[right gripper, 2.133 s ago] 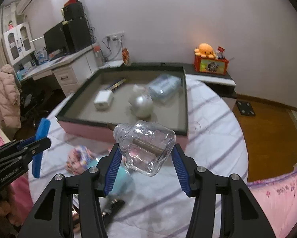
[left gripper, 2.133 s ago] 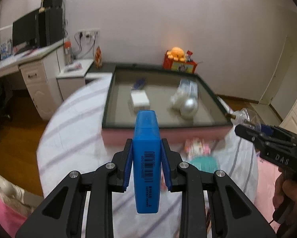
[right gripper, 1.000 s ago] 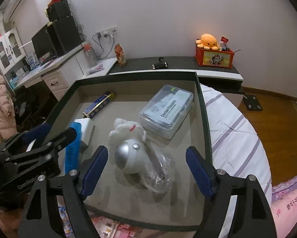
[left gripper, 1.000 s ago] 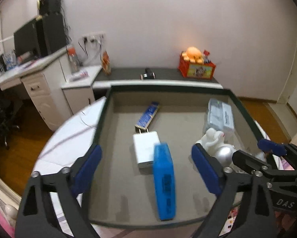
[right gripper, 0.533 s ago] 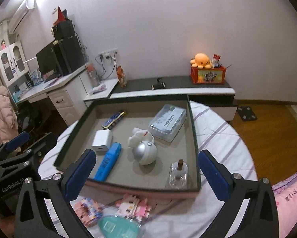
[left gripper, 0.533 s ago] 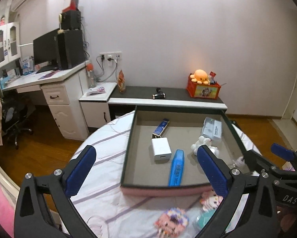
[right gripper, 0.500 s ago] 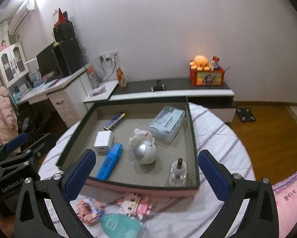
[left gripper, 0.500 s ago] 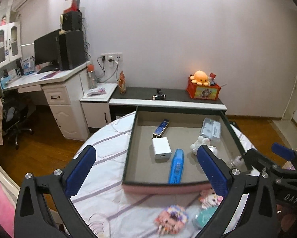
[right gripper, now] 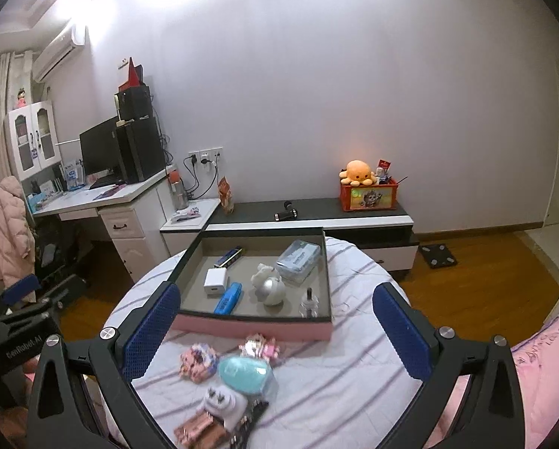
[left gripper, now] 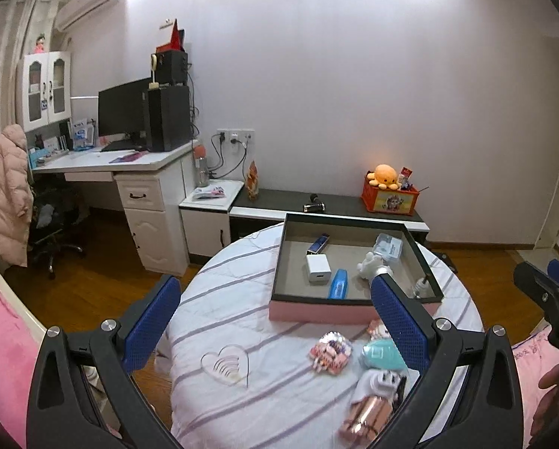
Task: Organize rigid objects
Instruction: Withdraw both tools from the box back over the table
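Both grippers stand above the near edge of a round table point(right gripper: 354, 385) covered in a striped cloth, pointing down toward it. The left gripper point(left gripper: 275, 321) has its jaws spread wide with nothing between the blue pads; the right gripper point(right gripper: 275, 331) is likewise wide apart and empty. On the far half of the table sits a shallow tray point(right gripper: 255, 325) with a dark rim and pink outer wall. Inside it lie a blue rectangular case point(right gripper: 227, 298) near the front wall, a white charger block point(right gripper: 215, 281) just beside it, a dark blue bar-shaped item point(right gripper: 228, 256) toward the back, a clear lidded plastic box point(right gripper: 298, 257), a white and silver round figure point(right gripper: 270, 284) at centre, and a small clear glass bottle point(right gripper: 309, 304) upright at the front right corner. Outside the tray, on the cloth near the grippers, lie a teal oval item point(right gripper: 243, 371), two small patterned pieces point(right gripper: 198, 362), a white item point(right gripper: 221, 404) and a rose-gold object point(right gripper: 197, 430); these last are blurred and cannot be identified further. A clear heart-shaped piece point(left gripper: 226, 368) lies on the cloth to the left.
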{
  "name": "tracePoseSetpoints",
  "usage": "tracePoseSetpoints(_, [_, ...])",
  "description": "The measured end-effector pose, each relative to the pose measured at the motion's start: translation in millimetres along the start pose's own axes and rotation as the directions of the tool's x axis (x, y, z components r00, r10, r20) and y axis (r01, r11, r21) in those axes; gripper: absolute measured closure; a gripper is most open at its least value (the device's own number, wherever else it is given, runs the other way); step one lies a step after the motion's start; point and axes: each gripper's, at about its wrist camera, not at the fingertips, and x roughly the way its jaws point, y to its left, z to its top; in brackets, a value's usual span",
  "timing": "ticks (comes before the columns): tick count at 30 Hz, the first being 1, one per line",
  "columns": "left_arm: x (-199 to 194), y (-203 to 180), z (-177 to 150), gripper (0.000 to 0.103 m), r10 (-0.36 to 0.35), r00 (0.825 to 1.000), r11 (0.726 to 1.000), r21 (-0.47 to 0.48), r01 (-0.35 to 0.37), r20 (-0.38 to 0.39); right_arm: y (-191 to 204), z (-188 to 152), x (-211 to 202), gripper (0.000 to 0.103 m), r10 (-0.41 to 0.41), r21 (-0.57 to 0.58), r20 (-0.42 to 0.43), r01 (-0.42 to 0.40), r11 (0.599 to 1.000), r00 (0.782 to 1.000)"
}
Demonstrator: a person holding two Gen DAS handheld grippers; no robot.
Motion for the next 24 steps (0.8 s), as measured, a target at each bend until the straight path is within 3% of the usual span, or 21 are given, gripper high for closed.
tracePoseSetpoints(12, [-41,-13,-32,0.000,-0.014,1.000,1.000,0.028,0.014,-0.010,4,-32,-55,0.000,-0.045,-0.030,0.012,0.045,0.999,0.999])
tracePoseSetpoints(24, [-53,-12,-42,0.000,-0.024,1.000,0.999,0.022,0.024,-0.016,0,-36,-67,0.000,-0.058,-0.025,0.022,0.059,0.998,0.998])
